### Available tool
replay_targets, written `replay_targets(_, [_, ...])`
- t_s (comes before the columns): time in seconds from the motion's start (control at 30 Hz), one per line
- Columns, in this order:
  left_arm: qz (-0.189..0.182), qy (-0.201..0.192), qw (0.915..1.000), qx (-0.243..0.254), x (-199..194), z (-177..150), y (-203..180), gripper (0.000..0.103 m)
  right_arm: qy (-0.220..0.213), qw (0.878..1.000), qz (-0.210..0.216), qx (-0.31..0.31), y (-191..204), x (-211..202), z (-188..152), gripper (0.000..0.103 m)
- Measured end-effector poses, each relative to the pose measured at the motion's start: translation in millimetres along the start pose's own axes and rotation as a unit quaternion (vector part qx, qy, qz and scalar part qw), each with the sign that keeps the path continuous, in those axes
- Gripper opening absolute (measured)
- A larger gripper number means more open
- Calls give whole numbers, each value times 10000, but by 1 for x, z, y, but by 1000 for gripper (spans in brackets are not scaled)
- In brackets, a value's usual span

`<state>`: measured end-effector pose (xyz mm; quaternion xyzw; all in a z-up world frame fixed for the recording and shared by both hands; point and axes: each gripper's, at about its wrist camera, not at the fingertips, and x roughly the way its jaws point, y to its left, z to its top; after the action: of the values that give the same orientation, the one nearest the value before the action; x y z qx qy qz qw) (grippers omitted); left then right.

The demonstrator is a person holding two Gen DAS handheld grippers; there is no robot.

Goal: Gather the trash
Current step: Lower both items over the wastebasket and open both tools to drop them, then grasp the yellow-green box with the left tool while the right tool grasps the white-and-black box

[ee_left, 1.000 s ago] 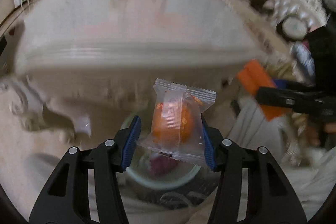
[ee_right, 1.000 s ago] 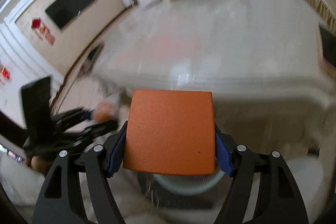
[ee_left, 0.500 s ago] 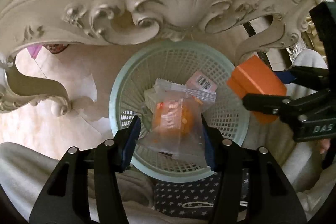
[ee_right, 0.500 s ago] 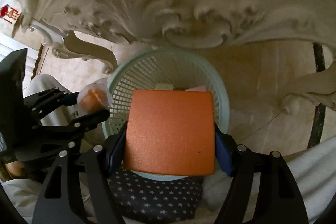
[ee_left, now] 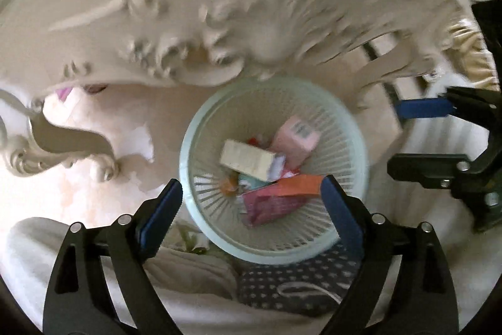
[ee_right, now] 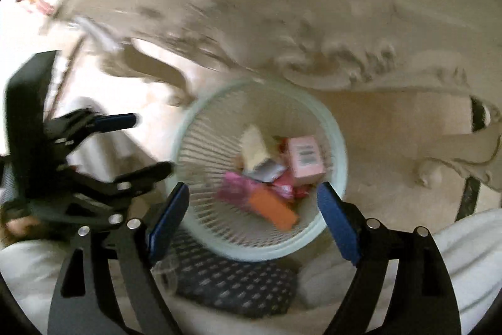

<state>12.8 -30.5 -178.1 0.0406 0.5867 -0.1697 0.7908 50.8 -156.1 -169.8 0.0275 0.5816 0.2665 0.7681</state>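
Observation:
A pale green mesh waste basket [ee_left: 351,127] stands on the floor under the carved table edge; it also shows in the right wrist view [ee_right: 337,146]. Inside lie the orange box [ee_left: 301,186] [ee_right: 273,208], a pink box [ee_left: 296,134] [ee_right: 306,159], a cream box [ee_left: 246,159], a pink wrapper [ee_left: 269,206] and other wrappers. My left gripper [ee_left: 252,206] is open and empty above the basket's near rim. My right gripper [ee_right: 252,204] is open and empty above the basket too. Each gripper shows in the other's view: the right gripper [ee_left: 423,140] and the left gripper [ee_right: 135,143].
The ornate cream table apron [ee_left: 219,30] and curled leg [ee_left: 62,153] hang over the basket. A dark star-patterned cushion [ee_left: 298,284] and pale cloth [ee_left: 188,269] lie at the near side. The floor is pale tile [ee_left: 103,203].
Both grippers have opened. The orange box and the clear packet with the orange item have left the jaws, and the orange box now lies in the basket.

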Motion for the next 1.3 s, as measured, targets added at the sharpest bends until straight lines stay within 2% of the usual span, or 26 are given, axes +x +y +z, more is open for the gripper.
replay_targets(0.1, [-432, -383, 9982, 135, -43, 13, 1, 87, -659, 9964, 483, -228, 7, -59, 14, 79])
replay_targets(0.17, [-650, -796, 9946, 172, -75, 28, 6, 87, -1364, 9895, 408, -243, 4, -98, 32, 79])
replay_targets(0.2, [-643, -1174, 9909, 166, -98, 43, 13, 87, -1655, 9856, 246, -228, 0, -112, 42, 80])
replay_targets(0.27, [-430, -1596, 9861, 160, -120, 66, 25, 87, -2299, 9723, -406, -146, -12, -135, 74, 80])
replay_targets(0.33, [168, -2011, 9794, 62, -139, 105, 46, 87, -2687, 9598, -808, 77, -24, -145, 109, 80])
replay_targets(0.4, [646, -2293, 9712, -23, -150, 144, 66, 87, -2971, 9498, -925, 317, -33, -148, 146, 80])
replay_targets(0.47, [756, -2549, 9640, -68, -154, 183, 84, 87, -3178, 9399, -1168, 443, -40, -144, 197, 80])
replay_targets(0.5, [871, -2611, 9613, -130, -152, 212, 97, 87, -3204, 9384, -1211, 448, -42, -142, 214, 80])
replay_targets(0.53, [988, -2617, 9599, -182, -149, 234, 107, 87, -3224, 9357, -1319, 561, -47, -135, 246, 80])
replay_targets(0.6, [1123, -2532, 9606, -235, -133, 281, 128, 87, -3105, 9368, -1417, 768, -56, -125, 291, 80])
replay_targets(0.7, [1169, -2393, 9637, -202, -107, 329, 156, 87, -2779, 9430, -1480, 1077, -70, -103, 343, 80])
replay_targets(0.8, [1308, -2173, 9672, -132, -84, 363, 172, 87, -2463, 9506, -1289, 1385, -83, -88, 373, 79])
replay_targets(0.87, [1319, -2052, 9698, 46, -72, 378, 175, 87, -2340, 9523, -1255, 1502, -86, -83, 382, 80])
replay_targets(1.0, [1063, -1984, 9729, 524, -58, 400, 173, 87, -1976, 9564, -1373, 1656, -93, -66, 411, 80])
replay_targets(1.1, [924, -1853, 9763, 627, -49, 412, 173, 87, -1727, 9583, -1437, 1764, -99, -51, 418, 80])
replay_targets(1.2, [898, -1588, 9806, 712, -37, 423, 173, 87, -1674, 9552, -1678, 1774, -105, -41, 425, 80])
replay_targets(1.27, [616, -1382, 9865, 626, -29, 430, 177, 87, -1629, 9552, -1752, 1740, -113, -39, 425, 80])
replay_targets(1.3, [548, -1377, 9871, 613, -27, 432, 178, 87, -1653, 9566, -1626, 1767, -119, -41, 423, 80])
